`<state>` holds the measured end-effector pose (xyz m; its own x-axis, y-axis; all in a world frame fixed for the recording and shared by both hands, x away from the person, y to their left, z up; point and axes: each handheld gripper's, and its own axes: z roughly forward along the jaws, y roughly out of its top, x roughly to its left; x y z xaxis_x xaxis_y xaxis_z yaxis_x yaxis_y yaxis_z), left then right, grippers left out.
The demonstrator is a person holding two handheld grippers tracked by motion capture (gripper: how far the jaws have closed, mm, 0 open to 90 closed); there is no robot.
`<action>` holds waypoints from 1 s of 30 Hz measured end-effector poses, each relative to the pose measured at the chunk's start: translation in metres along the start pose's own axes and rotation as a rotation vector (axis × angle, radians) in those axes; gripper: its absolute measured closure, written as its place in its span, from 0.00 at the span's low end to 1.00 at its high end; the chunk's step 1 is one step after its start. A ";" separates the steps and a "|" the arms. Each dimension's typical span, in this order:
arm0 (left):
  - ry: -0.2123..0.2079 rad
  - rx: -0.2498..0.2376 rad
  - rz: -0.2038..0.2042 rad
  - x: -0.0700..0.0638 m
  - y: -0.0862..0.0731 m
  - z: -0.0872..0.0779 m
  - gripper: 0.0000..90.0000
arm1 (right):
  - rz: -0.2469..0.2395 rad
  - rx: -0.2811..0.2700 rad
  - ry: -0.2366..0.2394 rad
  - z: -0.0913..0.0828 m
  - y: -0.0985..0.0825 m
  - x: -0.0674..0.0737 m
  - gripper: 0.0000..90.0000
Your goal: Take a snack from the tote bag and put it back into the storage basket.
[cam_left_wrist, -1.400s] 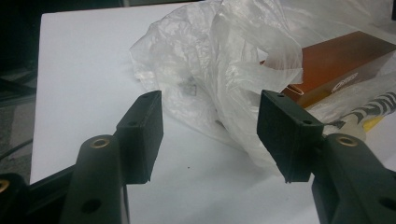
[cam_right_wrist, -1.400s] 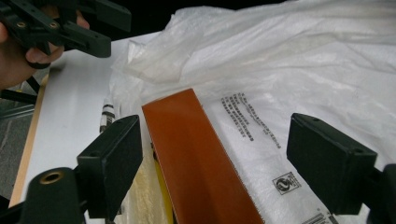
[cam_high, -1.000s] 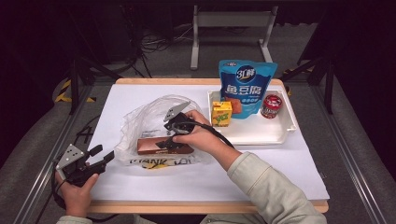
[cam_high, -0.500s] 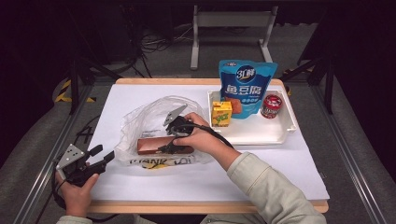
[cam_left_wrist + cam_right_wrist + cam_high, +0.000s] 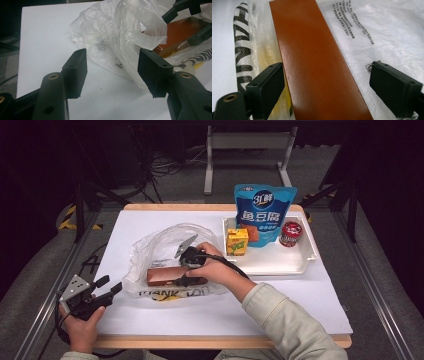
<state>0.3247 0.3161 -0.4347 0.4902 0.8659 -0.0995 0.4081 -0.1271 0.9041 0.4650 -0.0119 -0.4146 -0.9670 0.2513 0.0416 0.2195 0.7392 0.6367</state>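
A long brown box [image 5: 160, 276] lies in a clear plastic bag [image 5: 155, 247] on the white table. My right gripper [image 5: 179, 269] reaches over its right end. In the right gripper view the box [image 5: 317, 62] runs between the jaws of this gripper [image 5: 327, 85]. These jaws have just been opening; the right pad stands well off the box and the left pad sits at its edge, so the gripper is open. My left gripper [image 5: 110, 285] rests open at the table's front left, its jaws [image 5: 112, 72] facing the crumpled bag [image 5: 117, 32] with nothing between them.
A white tray [image 5: 300, 265] at the back right holds a blue pouch [image 5: 264, 212], a yellow drink carton [image 5: 237, 242] and a red can [image 5: 290, 233]. The bag's striped printed hem [image 5: 242, 50] lies beside the box. The table's wooden front edge [image 5: 220, 342] is close to both hands.
The right hand has shifted very slightly over the box, which lies where it was. The left hand and its gripper have not moved.
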 end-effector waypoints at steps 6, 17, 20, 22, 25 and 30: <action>-0.001 0.000 -0.006 0.000 0.000 0.000 0.46 | -0.034 0.030 -0.007 0.005 0.001 0.000 0.16; -0.001 0.001 -0.007 0.001 0.000 0.000 0.46 | -0.131 0.105 0.000 0.009 0.002 -0.002 0.36; 0.000 0.001 -0.008 0.001 0.000 0.000 0.46 | -0.143 0.120 0.006 0.009 0.001 -0.001 0.43; 0.000 0.001 -0.007 0.001 -0.001 -0.001 0.46 | -0.153 0.125 0.014 0.009 0.002 -0.001 0.45; 0.000 0.001 -0.007 0.001 -0.001 -0.001 0.46 | -0.177 0.131 0.008 0.008 0.003 0.001 0.47; 0.000 0.000 -0.007 0.001 0.000 -0.001 0.46 | -0.188 0.124 0.014 0.004 0.004 0.003 0.47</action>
<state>0.3245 0.3172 -0.4349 0.4875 0.8667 -0.1058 0.4117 -0.1213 0.9032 0.4638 -0.0055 -0.4145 -0.9940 0.0934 -0.0575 0.0483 0.8437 0.5346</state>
